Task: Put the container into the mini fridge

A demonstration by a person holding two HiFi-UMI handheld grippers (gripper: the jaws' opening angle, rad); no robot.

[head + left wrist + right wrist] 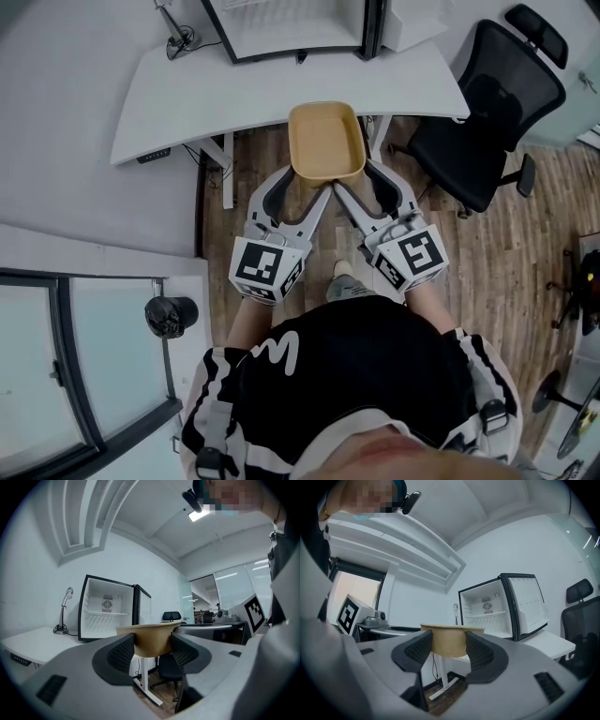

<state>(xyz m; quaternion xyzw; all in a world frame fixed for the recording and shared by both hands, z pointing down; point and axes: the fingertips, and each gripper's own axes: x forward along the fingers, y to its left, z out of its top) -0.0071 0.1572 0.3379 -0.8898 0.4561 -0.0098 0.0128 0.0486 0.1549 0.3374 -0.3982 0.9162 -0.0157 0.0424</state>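
A tan, tray-shaped container (325, 141) hangs in the air just in front of the white desk (216, 98). Both grippers hold its near rim. My left gripper (302, 185) is shut on the near left part, and the container (151, 641) sits between its dark pads. My right gripper (362, 181) is shut on the near right part, with the container (449, 641) clamped between its pads. The mini fridge (295, 28) stands on the desk straight ahead with its door open; its white inside (107, 613) (492, 606) holds one shelf and nothing else that I can see.
A black office chair (487, 112) stands to the right of the desk. A small desk lamp (175, 33) sits left of the fridge. Wooden floor lies below the container. A glass partition (84, 356) runs along the left.
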